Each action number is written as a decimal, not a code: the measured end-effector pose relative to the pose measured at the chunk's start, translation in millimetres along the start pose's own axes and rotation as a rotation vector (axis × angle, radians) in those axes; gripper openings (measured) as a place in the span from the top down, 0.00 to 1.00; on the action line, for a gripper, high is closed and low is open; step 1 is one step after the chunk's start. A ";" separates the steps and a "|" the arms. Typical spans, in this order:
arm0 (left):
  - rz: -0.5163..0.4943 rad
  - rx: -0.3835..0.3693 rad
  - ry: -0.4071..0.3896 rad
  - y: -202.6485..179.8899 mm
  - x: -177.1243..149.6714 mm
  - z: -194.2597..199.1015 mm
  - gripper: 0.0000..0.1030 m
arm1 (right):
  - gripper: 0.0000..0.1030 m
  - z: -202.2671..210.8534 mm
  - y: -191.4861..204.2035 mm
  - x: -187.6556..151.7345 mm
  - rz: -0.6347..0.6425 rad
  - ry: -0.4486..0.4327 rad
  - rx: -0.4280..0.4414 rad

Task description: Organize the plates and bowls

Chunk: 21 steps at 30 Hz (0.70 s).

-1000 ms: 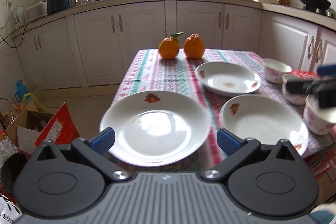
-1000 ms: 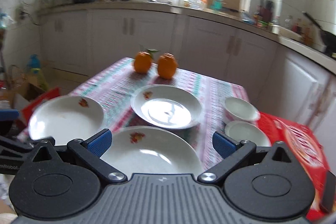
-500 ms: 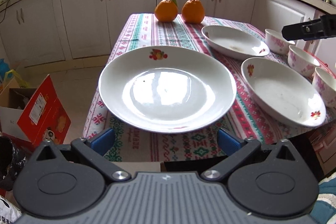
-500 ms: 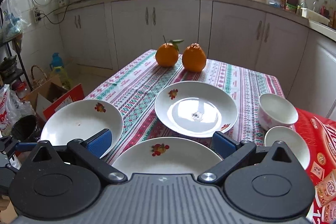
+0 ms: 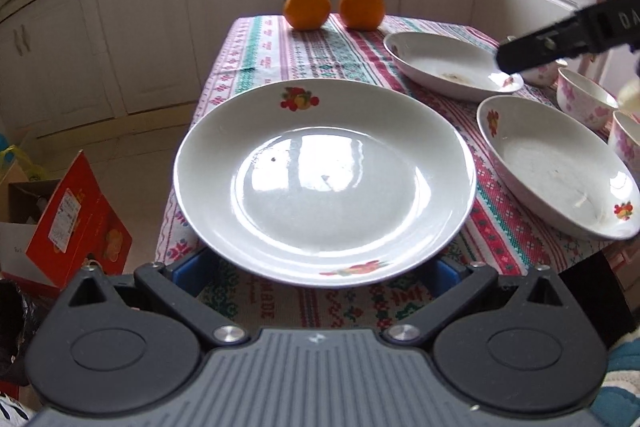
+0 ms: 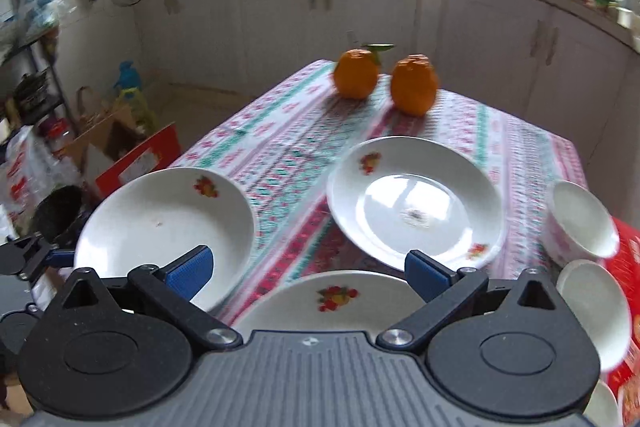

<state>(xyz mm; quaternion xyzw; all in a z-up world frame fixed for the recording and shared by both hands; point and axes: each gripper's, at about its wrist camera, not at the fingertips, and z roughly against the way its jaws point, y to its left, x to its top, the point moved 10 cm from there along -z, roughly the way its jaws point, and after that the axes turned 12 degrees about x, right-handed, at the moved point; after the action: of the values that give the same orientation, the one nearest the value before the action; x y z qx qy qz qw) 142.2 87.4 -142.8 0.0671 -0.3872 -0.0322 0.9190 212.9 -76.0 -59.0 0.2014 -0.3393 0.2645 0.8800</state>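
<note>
Three white plates with fruit prints lie on the patterned tablecloth (image 5: 304, 63). In the left wrist view the near-left plate (image 5: 324, 179) fills the centre, its near rim over my open left gripper (image 5: 316, 273), whose blue pads sit wide apart under the rim. A second plate (image 5: 556, 167) lies right, a third (image 5: 448, 67) behind it. Floral bowls (image 5: 584, 103) stand at the right edge. In the right wrist view my right gripper (image 6: 308, 271) is open and empty above the near plate (image 6: 332, 303), with the left plate (image 6: 164, 219) and far plate (image 6: 416, 211) beyond.
Two oranges (image 5: 332, 5) stand at the table's far end. White cabinets (image 5: 240, 7) run behind. A red carton (image 5: 80, 223) and boxes sit on the floor at left. A red package (image 6: 628, 267) lies under the bowls (image 6: 580, 223) at right.
My left gripper has dropped and moved forward, so its pads now sit under the near-left plate's rim. My right gripper has risen and moved forward over the near plate.
</note>
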 end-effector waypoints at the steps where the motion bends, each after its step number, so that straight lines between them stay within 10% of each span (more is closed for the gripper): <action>1: -0.006 -0.006 -0.004 -0.2 -0.2 -0.1 0.00 | 0.00 -3.1 2.9 3.1 0.006 0.008 0.017; 21: -0.026 -0.029 -0.071 -0.2 -2.2 3.1 0.00 | 0.00 -92.3 38.7 45.0 0.157 0.185 0.266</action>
<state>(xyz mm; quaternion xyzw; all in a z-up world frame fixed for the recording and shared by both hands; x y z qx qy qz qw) 138.5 87.2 -142.3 0.0577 -0.4181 -0.0522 0.9051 263.2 18.3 -84.1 0.2636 -0.2337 0.3921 0.8498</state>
